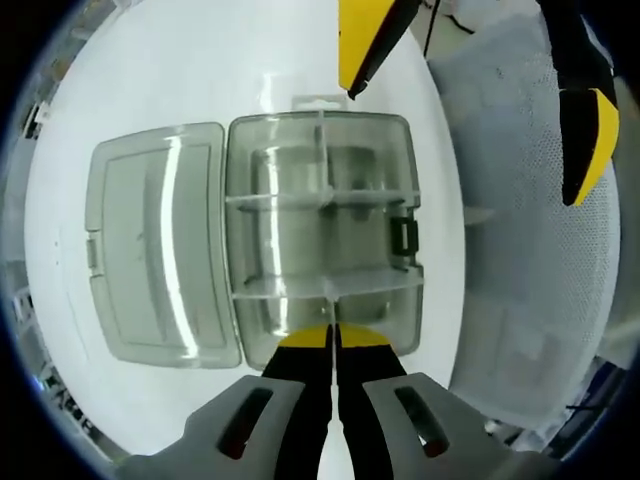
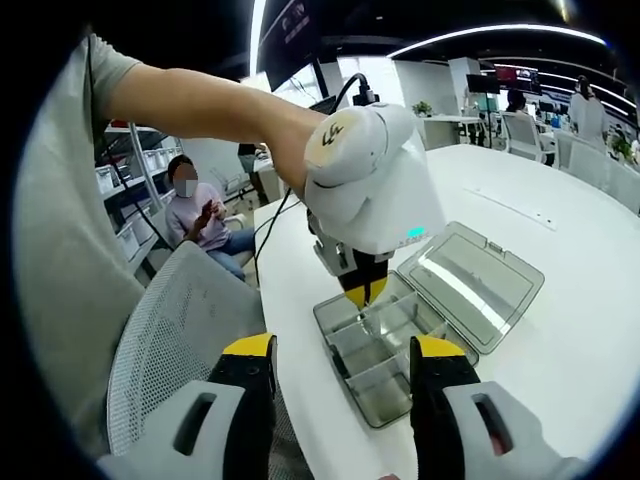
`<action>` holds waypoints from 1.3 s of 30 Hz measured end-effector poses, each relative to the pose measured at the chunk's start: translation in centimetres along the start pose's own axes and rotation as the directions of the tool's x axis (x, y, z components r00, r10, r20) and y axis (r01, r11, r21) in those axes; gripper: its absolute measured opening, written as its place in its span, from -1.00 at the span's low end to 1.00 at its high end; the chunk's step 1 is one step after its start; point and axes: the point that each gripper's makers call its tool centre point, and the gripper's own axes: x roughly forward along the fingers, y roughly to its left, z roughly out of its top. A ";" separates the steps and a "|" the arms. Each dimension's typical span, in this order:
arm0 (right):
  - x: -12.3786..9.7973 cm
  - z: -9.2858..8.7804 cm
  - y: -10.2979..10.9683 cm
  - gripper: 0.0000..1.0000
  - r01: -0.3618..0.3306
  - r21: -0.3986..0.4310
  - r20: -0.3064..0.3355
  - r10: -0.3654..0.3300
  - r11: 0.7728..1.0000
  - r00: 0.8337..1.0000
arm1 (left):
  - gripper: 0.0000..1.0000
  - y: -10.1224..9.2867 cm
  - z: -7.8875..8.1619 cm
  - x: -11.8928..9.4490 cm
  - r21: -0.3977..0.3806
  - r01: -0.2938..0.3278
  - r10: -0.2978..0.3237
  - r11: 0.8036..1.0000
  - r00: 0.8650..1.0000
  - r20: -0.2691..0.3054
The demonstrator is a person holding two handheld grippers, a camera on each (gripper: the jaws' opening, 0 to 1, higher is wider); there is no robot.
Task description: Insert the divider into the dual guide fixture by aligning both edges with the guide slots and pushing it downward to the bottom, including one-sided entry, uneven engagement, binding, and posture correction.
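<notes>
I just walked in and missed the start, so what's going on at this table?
A person is working on a clear compartment box lying open on a white table, its lid folded flat beside it. The left gripper, jaws closed together, is down at a divider inside the box. The right gripper hangs open above, holding nothing.

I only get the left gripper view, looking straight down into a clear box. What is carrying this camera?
Observer: A person's bare arm holds the left tongs by a white rounded body, tips down over the box.
Operator: Is anything lit on that body?
Observer: Yes, a small green light glows on its lower edge.
Operator: Is anyone else around?
Observer: A seated person is behind the table, next to shelves.
</notes>
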 end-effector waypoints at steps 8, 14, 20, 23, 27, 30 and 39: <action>-0.1 0.1 0.1 0.02 0.003 -0.003 -0.006 -0.003 1.000 1.000 | -1.00 -0.1 0.0 0.0 0.001 -0.007 0.007 1.000 1.000 0.006; -0.1 0.1 0.1 0.03 0.005 -0.004 -0.010 -0.005 1.000 1.000 | -1.00 0.1 -0.1 0.0 -0.025 -0.008 0.008 1.000 1.000 0.028; -0.3 -0.2 0.0 0.05 0.010 -0.003 -0.016 -0.010 1.000 1.000 | -1.00 0.1 0.1 -0.2 -0.014 -0.061 0.062 0.998 0.994 0.088; -0.4 -0.3 -0.1 0.05 0.013 0.002 -0.017 -0.013 1.000 1.000 | -1.00 0.1 0.2 -0.4 -0.002 -0.101 0.101 0.995 0.986 0.132; -0.7 -0.4 -0.5 0.06 0.021 0.004 -0.018 -0.021 1.000 1.000 | -0.80 -0.1 0.7 -0.8 -0.063 -0.120 0.131 0.991 0.964 0.233; -0.8 -0.6 -0.6 0.06 0.024 0.002 -0.025 -0.024 1.000 0.999 | -0.78 -0.5 1.0 -1.2 -0.119 -0.112 0.142 0.987 0.948 0.285; -1.6 -1.7 -1.6 0.07 0.034 -0.017 -0.059 -0.035 0.999 0.998 | -0.62 -1.3 2.4 -3.6 -0.253 -0.137 0.245 0.958 0.848 0.469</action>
